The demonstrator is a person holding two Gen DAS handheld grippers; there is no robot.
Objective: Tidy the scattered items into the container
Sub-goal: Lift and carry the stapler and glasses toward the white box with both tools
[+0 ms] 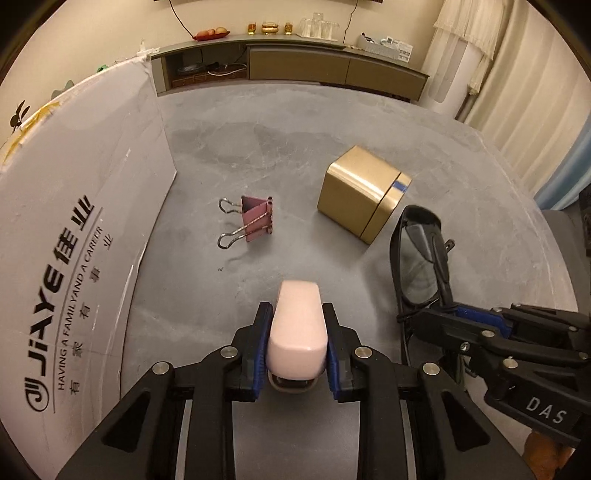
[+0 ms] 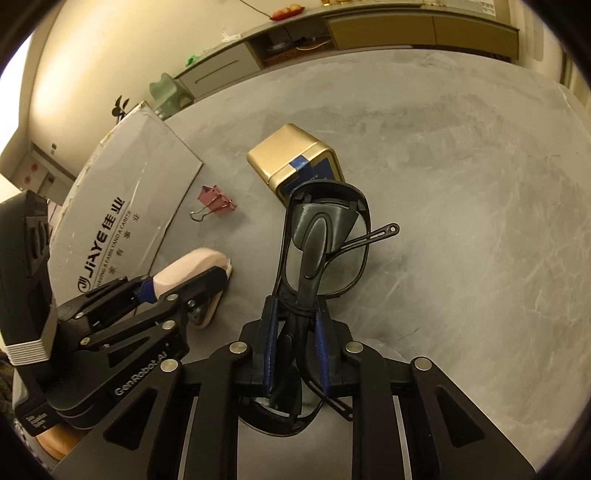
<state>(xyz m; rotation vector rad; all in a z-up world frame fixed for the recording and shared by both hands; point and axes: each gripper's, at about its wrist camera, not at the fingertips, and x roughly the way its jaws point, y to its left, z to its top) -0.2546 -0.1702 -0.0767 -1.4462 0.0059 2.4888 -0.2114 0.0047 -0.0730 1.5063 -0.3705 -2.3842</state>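
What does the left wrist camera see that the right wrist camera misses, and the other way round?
Only the left view shows stacked glasses on the far shelf and curtains.

Only the right view shows a green seat behind the box, and the tin's blue label side.

Both show the white box, pink clip, gold tin, the left tongs shut on a pink stapler, and the right tongs shut on black glasses.

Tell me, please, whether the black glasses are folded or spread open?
Folded, at least partly: in the right wrist view, one temple arm of the black glasses crosses behind the lens, and the right tool clamps the frame and arms together.
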